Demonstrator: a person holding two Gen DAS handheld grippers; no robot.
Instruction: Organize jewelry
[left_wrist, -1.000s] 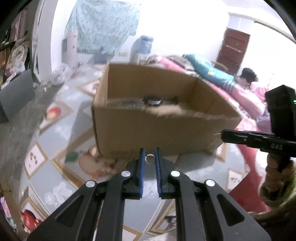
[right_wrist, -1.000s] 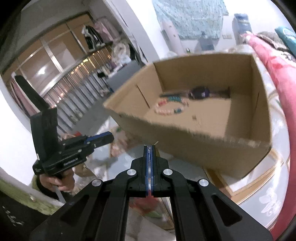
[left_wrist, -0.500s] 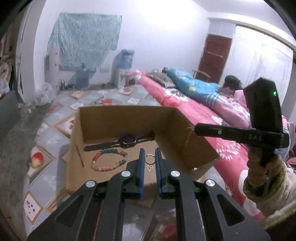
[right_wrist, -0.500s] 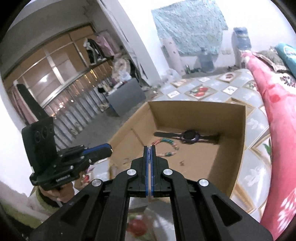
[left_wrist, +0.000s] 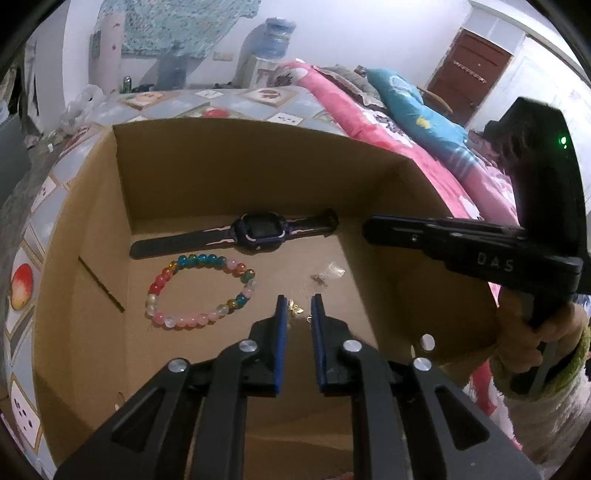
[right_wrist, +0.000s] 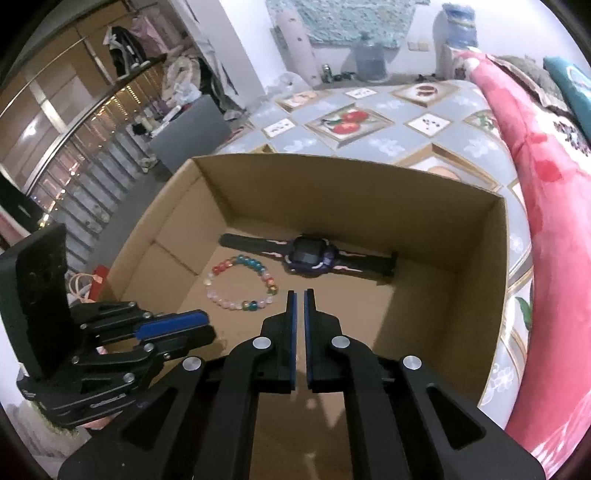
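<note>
The left tool (left_wrist: 297, 308) fills the lower centre of its view: matte black linkage arms with round silver screws and blue pads on the inner finger faces. The right tool (right_wrist: 300, 295) is built alike. At the right edge of the left view, its black handle shows pale lettering, a green light, and a fuzzy pale sleeve (left_wrist: 543, 413) with a green cuff.

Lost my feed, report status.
Left claw opening, small gold earring loose inside it. Right claw opening, empty. Both over brown cardboard box. Nothing in the way.
</note>
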